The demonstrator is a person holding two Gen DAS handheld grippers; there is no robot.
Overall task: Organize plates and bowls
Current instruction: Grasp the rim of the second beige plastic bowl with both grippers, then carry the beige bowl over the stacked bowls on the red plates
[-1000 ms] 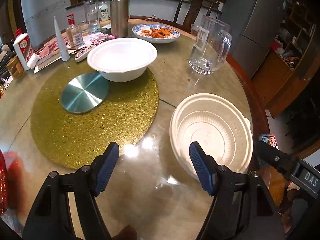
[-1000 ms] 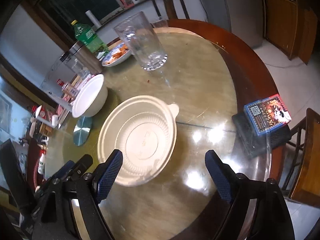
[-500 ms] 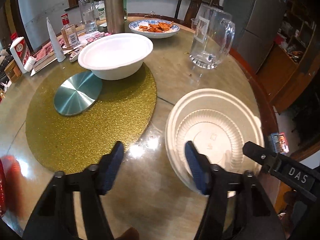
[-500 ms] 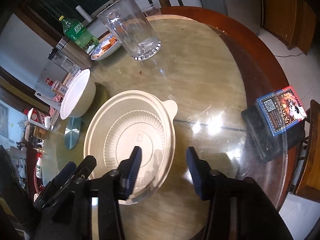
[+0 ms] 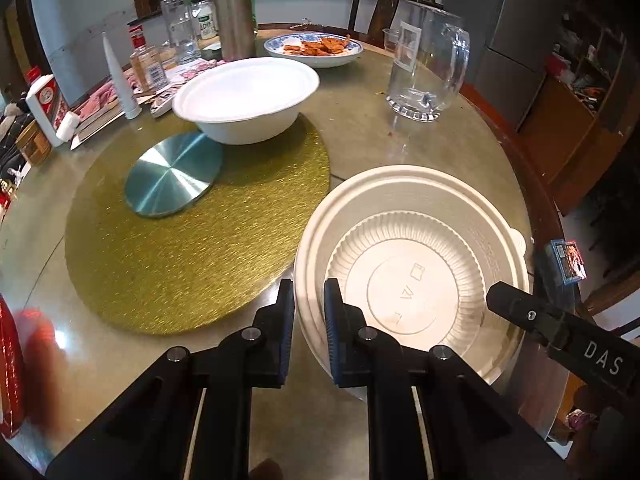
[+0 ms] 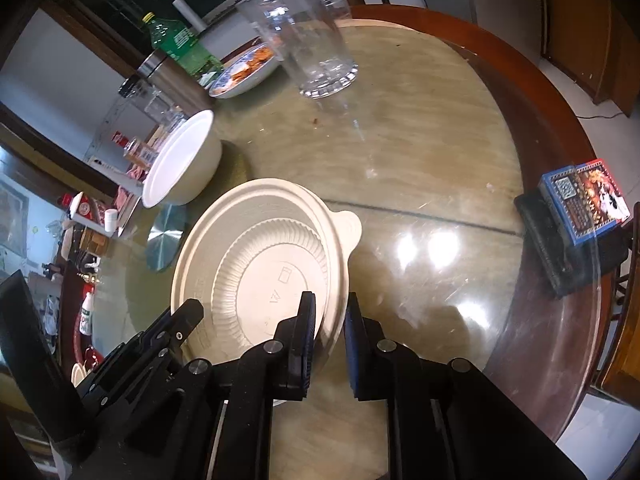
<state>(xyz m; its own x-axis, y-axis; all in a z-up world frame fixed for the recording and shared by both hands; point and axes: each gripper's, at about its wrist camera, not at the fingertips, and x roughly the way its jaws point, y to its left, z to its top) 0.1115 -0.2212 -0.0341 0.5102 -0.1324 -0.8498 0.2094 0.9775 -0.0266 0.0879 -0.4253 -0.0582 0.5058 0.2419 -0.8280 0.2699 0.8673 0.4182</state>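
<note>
A cream ribbed plate (image 5: 416, 264) with a small tab lies on the glass-topped round table, just right of the gold mat (image 5: 180, 240). My left gripper (image 5: 309, 292) is shut on its left rim, one pad inside and one outside. In the right wrist view my right gripper (image 6: 331, 308) straddles the near right rim of the cream plate (image 6: 260, 248); its jaws are closing and the pads sit against the rim wall. A white bowl (image 5: 244, 96) stands on the mat's far side, apart from both grippers.
A round metal disc (image 5: 172, 172) lies on the mat beside the white bowl. A glass pitcher (image 5: 428, 76) and a blue-rimmed dish of food (image 5: 316, 50) stand further back. Bottles and jars crowd the far left. A card box (image 6: 580, 200) lies near the table's right edge.
Both grippers have come forward onto the cream plate. Their jaws went from wide apart to closed over its rim, the left one on the left side and the right one on the right side.
</note>
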